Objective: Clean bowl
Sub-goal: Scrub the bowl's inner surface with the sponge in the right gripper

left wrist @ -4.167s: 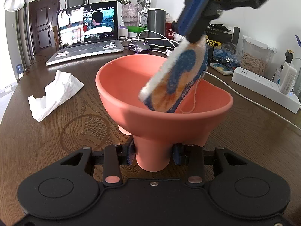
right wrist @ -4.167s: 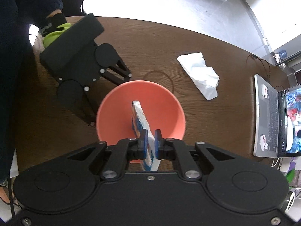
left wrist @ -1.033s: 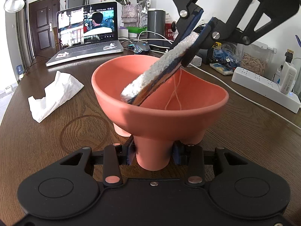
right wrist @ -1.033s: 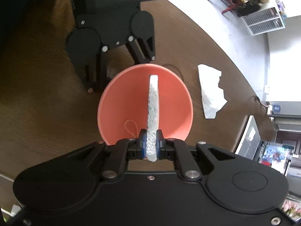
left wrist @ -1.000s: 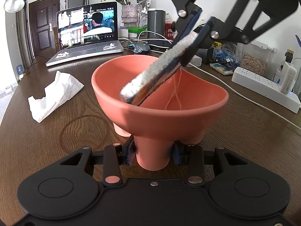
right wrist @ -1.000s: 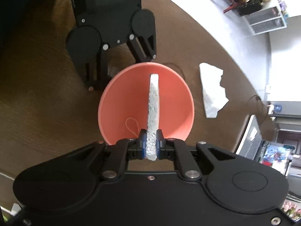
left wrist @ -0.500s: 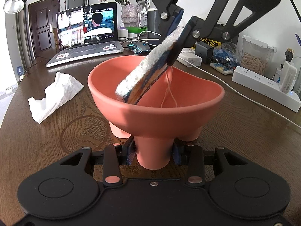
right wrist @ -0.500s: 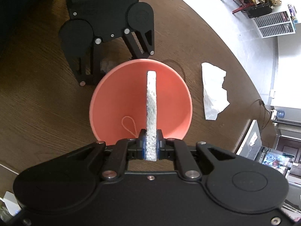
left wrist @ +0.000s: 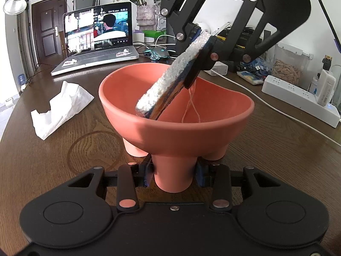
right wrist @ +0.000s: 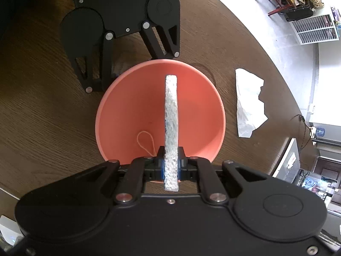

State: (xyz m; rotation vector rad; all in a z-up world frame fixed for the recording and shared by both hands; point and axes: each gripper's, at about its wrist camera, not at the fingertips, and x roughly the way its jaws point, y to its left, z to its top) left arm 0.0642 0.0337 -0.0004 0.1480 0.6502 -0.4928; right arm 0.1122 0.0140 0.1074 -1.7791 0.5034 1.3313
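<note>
Bowl [left wrist: 177, 115] is being steadied, its foot clenched by the left gripper [left wrist: 173, 173], while the right gripper [right wrist: 171, 168] is grasping a sponge [right wrist: 171, 115] inside it; next, likely pressing the sponge against the wall and wiping around.

The bowl [left wrist: 177, 125] stood on the table [left wrist: 53, 149], a sponge [left wrist: 170, 85] slanting down into it. A crumpled tissue [left wrist: 61, 108] lay to its left, a laptop [left wrist: 96, 42] behind.

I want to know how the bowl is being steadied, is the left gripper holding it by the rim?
No, the left gripper has its jaws shut on one leg under the bowl, well below the rim.
</note>
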